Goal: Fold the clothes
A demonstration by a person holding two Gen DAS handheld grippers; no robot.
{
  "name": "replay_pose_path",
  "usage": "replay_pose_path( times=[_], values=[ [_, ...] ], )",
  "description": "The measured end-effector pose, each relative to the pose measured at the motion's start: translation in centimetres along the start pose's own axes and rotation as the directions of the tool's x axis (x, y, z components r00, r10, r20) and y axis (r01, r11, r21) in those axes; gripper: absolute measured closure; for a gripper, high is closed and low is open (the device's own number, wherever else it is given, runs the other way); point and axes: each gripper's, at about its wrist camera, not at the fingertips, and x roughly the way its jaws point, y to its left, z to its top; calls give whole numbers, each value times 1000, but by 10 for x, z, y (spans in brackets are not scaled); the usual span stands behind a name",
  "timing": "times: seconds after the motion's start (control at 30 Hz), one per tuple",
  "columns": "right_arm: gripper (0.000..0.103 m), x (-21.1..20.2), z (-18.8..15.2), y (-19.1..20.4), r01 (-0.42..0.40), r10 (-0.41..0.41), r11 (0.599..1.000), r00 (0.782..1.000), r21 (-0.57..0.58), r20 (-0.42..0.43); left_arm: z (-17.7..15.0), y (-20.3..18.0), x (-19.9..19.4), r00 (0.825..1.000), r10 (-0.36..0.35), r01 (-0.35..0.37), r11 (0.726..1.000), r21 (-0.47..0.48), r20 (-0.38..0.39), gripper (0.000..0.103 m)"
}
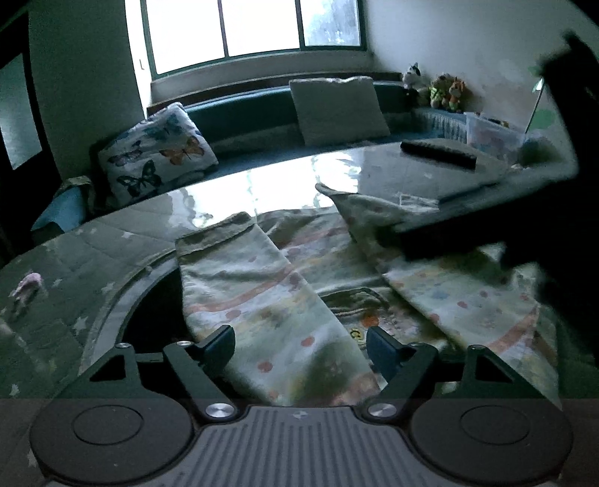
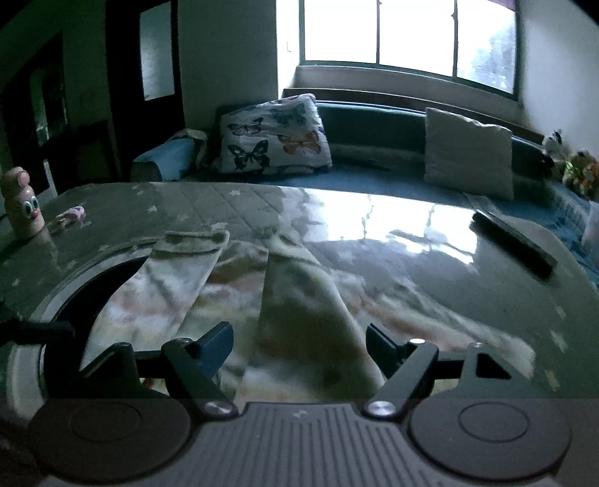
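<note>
Both tools hang over the patterned garment with their jaws spread wide and nothing between them. From the left wrist view, the left tool (image 1: 300, 339) sits low over the near edge of the garment (image 1: 262, 299), a pale piece printed with small dots and curved bands, and its two dark fingers (image 1: 221, 341) stand well apart on either side of a folded sleeve. That sleeve (image 1: 239, 262) lies turned inward across the body of the garment, its cuff pointing away toward the far side of the desk. A second sleeve (image 1: 374, 221) on the right also lies across the body, and the dark shape of the right tool (image 1: 486, 209) reaches in over it from the right edge; this part is blurred.

From the right wrist view, the right tool (image 2: 299, 337) is likewise released, fingers (image 2: 382, 346) splayed above the cloth, which is smeared by motion here. The garment (image 2: 299, 318) lies flat on the desk (image 2: 374, 224), whose glossy top reflects the window (image 2: 408, 33). A quilted, star-dotted cloth (image 2: 187, 206) covers the left part of the desk, and a dark curved opening (image 2: 86, 292) shows at its near left edge, partly under the left sleeve (image 2: 176, 273). A dark remote (image 2: 513, 243) rests on the far right of the desk, well apart from the garment. A small pink bottle with googly eyes (image 2: 22, 204) stands at the far left. Behind the desk runs a bench seat with a butterfly cushion (image 2: 269, 135) and a plain pale cushion (image 2: 468, 153).
</note>
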Motion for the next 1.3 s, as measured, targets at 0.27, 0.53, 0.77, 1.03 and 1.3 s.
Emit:
replay_pose_path(
  times=[0.27, 0.53, 0.77, 1.03, 1.3],
  values=[
    [24, 61, 17, 2, 45, -48, 998, 997, -45, -58, 7, 7, 27, 999, -30, 30, 1000, 0, -44, 50],
    [87, 55, 13, -12, 39, -39, 999, 997, 4, -72, 4, 15, 24, 998, -49, 49, 999, -18, -36, 94],
    [93, -4, 11, -36, 60, -62, 996, 998, 66, 26, -1, 34, -6, 1000, -8, 10, 996, -93, 20, 98],
    [93, -89, -22, -71, 114, -130, 981, 987, 157, 96, -24, 60, -53, 996, 47, -36, 989, -141, 76, 99],
    [93, -162, -79, -119, 234, -266, 929, 961, 287, 80, -61, 72, -97, 995, 56, -39, 982, -187, 86, 100]
  ],
)
